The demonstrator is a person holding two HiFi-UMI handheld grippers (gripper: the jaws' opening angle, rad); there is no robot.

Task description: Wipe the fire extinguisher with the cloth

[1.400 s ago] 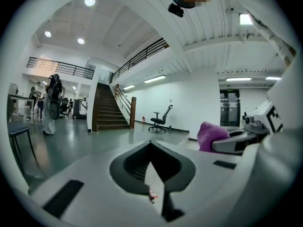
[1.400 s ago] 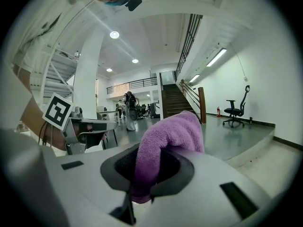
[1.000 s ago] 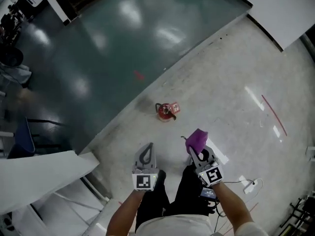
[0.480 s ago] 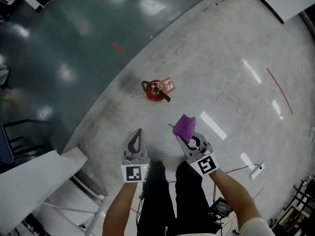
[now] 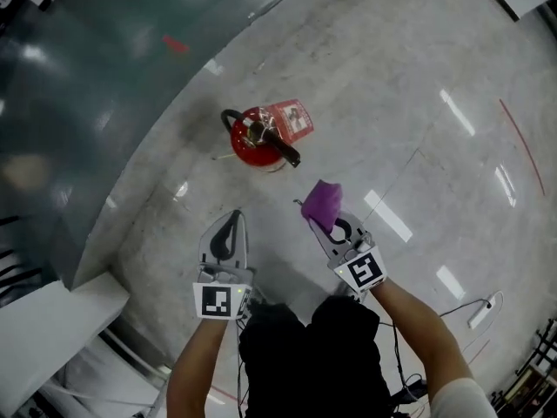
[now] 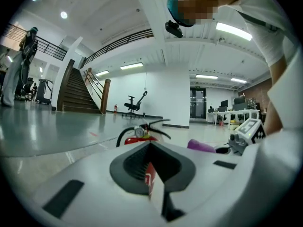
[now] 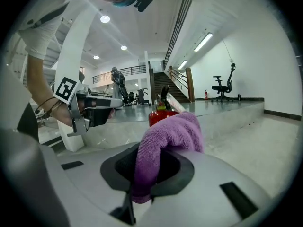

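Note:
A red fire extinguisher (image 5: 255, 144) with a black hose, a black handle and a red tag stands on the pale floor ahead of both grippers. It also shows in the left gripper view (image 6: 140, 135) and in the right gripper view (image 7: 162, 114). My right gripper (image 5: 328, 219) is shut on a purple cloth (image 5: 322, 203), which bulges out over its jaws (image 7: 163, 143). My left gripper (image 5: 227, 231) is shut with nothing in it, a little short of the extinguisher. Neither gripper touches the extinguisher.
A dark glossy floor area (image 5: 78, 77) borders the pale floor behind the extinguisher. A white block (image 5: 43, 329) lies at the lower left. A white cable with a plug (image 5: 481, 313) trails at the lower right. A staircase (image 6: 78, 91) and an office chair (image 6: 135, 103) stand far off.
The view has closed in on the extinguisher, which now looks larger and nearer to both grippers. The right gripper still holds the cloth; the left stays shut.

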